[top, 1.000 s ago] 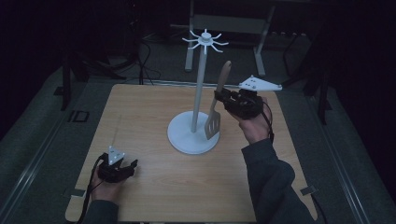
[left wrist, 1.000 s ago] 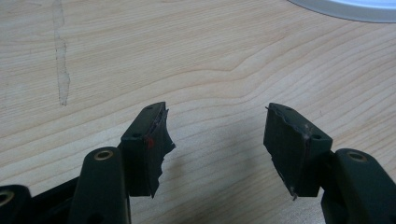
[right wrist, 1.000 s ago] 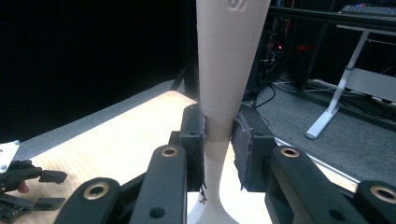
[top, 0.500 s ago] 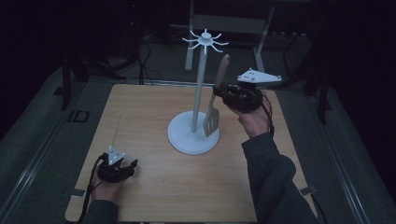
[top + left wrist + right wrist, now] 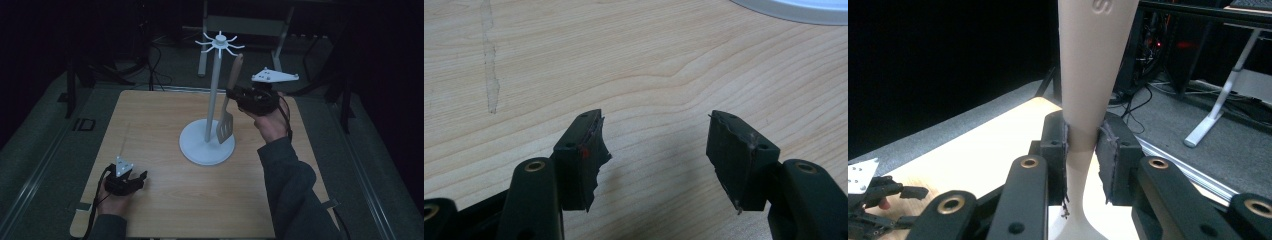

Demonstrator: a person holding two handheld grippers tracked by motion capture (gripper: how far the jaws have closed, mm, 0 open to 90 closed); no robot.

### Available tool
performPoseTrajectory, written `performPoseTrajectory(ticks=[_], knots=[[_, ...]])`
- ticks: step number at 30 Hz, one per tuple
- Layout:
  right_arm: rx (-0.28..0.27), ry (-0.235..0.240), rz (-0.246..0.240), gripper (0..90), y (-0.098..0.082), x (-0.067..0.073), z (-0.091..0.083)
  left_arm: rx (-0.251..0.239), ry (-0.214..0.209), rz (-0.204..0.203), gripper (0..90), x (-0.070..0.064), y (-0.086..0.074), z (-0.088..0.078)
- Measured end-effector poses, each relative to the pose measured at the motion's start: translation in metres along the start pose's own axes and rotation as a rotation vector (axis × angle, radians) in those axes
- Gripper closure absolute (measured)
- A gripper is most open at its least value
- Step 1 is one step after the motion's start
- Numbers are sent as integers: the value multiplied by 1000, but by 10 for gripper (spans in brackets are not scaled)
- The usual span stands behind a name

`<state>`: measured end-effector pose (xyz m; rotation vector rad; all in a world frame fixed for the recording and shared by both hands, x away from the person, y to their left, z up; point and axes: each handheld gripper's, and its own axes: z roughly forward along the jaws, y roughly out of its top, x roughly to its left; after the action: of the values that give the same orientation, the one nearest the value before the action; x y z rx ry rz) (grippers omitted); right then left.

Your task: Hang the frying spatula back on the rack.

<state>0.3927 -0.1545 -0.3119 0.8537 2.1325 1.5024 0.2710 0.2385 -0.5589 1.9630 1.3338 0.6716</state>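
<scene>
**High view: spatula held up beside the rack**

Right gripper [image 5: 234, 95] is clamped on the spatula [image 5: 227, 107] handle, blade hanging just over the white stand [image 5: 207, 145] base. Left gripper [image 5: 131, 181] rests on the table [image 5: 150, 125], jaws wide apart, holding nothing.

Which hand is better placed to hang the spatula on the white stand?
The right. Its tongs already clamp the spatula beside the stand. The left tongs are open, empty, low over the table.

A light wooden desk [image 5: 165, 200] carries 1 white stand [image 5: 206, 145] by its round base, ahead of the left gripper's fingers [image 5: 581, 150].
</scene>
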Motion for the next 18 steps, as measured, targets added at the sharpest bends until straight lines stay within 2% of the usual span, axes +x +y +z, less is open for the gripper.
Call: performPoseTrajectory(ticks=[18], knots=[[29, 20, 4, 750, 10, -4, 6, 0, 1, -2, 401, 1, 0, 0]])
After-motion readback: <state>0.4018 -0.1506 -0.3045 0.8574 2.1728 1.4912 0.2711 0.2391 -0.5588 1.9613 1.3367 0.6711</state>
